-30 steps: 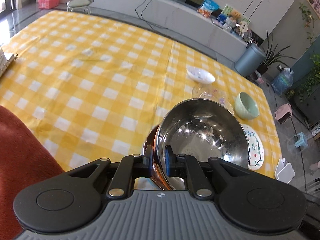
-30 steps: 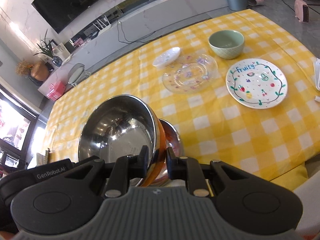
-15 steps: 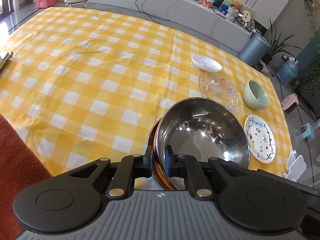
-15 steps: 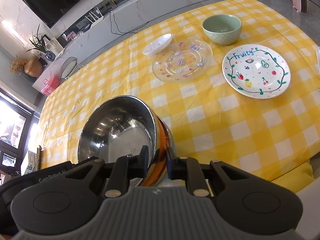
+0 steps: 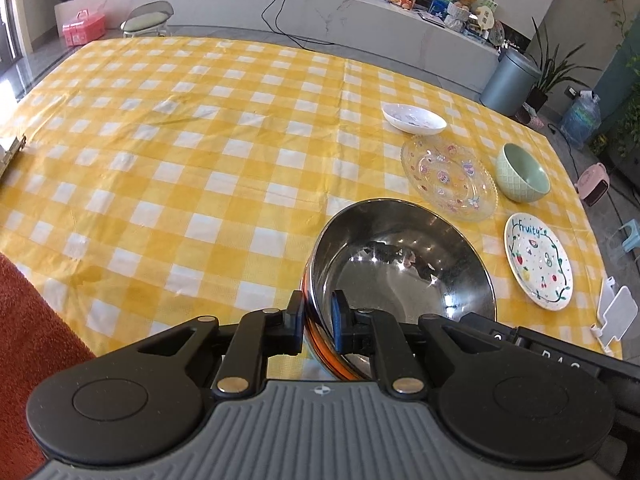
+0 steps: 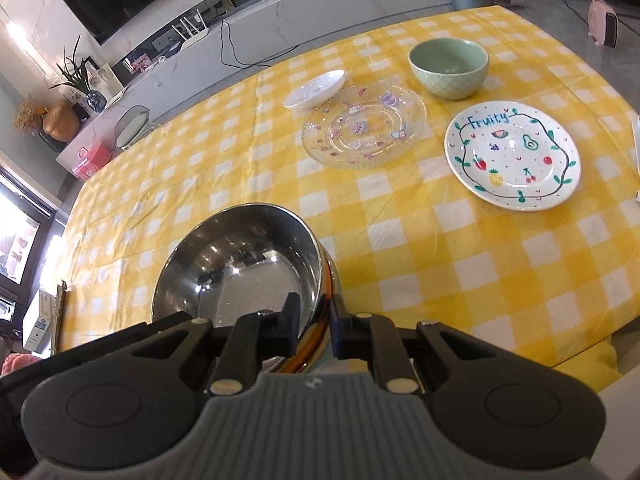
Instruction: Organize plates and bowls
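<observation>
Above the near edge of the yellow-checked tablecloth [image 5: 200, 168], the left gripper [image 5: 318, 322] and right gripper [image 6: 314, 330] each pinch the shiny round steel bowl's [image 5: 400, 264] rim, mid-carry; next likely needs a level, joint lowering.

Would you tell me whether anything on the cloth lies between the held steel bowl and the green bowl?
Yes: the glass plate lies roughly between the steel bowl and the green bowl, with the Fruity plate beside that path.
</observation>
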{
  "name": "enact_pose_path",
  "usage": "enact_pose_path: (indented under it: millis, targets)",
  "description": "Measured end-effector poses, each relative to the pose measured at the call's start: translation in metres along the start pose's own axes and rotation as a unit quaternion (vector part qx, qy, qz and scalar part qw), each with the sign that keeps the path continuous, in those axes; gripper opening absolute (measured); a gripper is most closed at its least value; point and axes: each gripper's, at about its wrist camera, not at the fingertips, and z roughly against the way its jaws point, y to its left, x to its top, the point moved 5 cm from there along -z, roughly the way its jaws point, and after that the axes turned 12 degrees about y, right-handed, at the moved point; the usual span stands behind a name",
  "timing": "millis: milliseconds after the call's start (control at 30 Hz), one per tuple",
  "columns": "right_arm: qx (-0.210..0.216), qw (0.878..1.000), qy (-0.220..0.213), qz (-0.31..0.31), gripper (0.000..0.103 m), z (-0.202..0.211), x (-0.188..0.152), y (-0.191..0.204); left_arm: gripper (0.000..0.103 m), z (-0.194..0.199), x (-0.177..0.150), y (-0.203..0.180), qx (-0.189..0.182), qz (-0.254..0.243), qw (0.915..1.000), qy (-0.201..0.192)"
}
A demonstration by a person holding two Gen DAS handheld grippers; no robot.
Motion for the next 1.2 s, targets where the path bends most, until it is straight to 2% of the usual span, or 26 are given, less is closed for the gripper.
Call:
enact_pose_path:
  millis: [233, 267, 367, 433, 467, 567, 767, 1000, 1200]
  targets:
    - [0.002, 1.000, -0.002, 0.001, 0.014, 0.002, 0.001, 0.000, 0.016, 0.003, -0.004, -0.004, 0.015, -0.020, 0.9996, -0.010]
    - [0.003, 1.000, -0.004, 0.002, 0.017, 0.003, 0.000, 0.000, 0.017, 0.004, -0.003, -0.004, 0.014, -0.022, 0.9996, -0.011]
    - [0.005, 1.000, -0.013, 0.009, 0.020, 0.010, 0.001, 0.002, 0.027, 0.011, -0.002, -0.006, 0.022, -0.031, 0.9990, -0.023]
    - [0.005, 1.000, -0.018, 0.013, 0.023, 0.015, 0.001, 0.003, 0.038, 0.017, -0.002, -0.006, 0.035, -0.037, 0.9982, -0.032]
    - [0.006, 1.000, -0.021, 0.015, 0.027, 0.018, 0.002, 0.004, 0.040, 0.020, -0.001, -0.007, 0.039, -0.038, 0.9978, -0.037]
    - [0.006, 0.999, -0.034, 0.022, 0.030, 0.029, 0.003, 0.004, 0.042, 0.033, 0.001, -0.009, 0.040, -0.043, 0.9966, -0.057]
    - [-0.002, 0.998, -0.058, 0.023, 0.039, 0.053, 0.014, -0.009, 0.045, 0.060, 0.013, -0.031, -0.010, -0.064, 0.9942, -0.086]
    - [-0.024, 0.995, -0.092, 0.025, 0.047, 0.087, 0.040, -0.032, 0.045, 0.069, 0.031, -0.071, -0.094, -0.086, 0.9892, -0.074]
    - [-0.035, 0.992, -0.121, 0.024, 0.055, 0.109, 0.077, -0.054, 0.046, 0.064, 0.057, -0.110, -0.110, -0.099, 0.9866, -0.070]
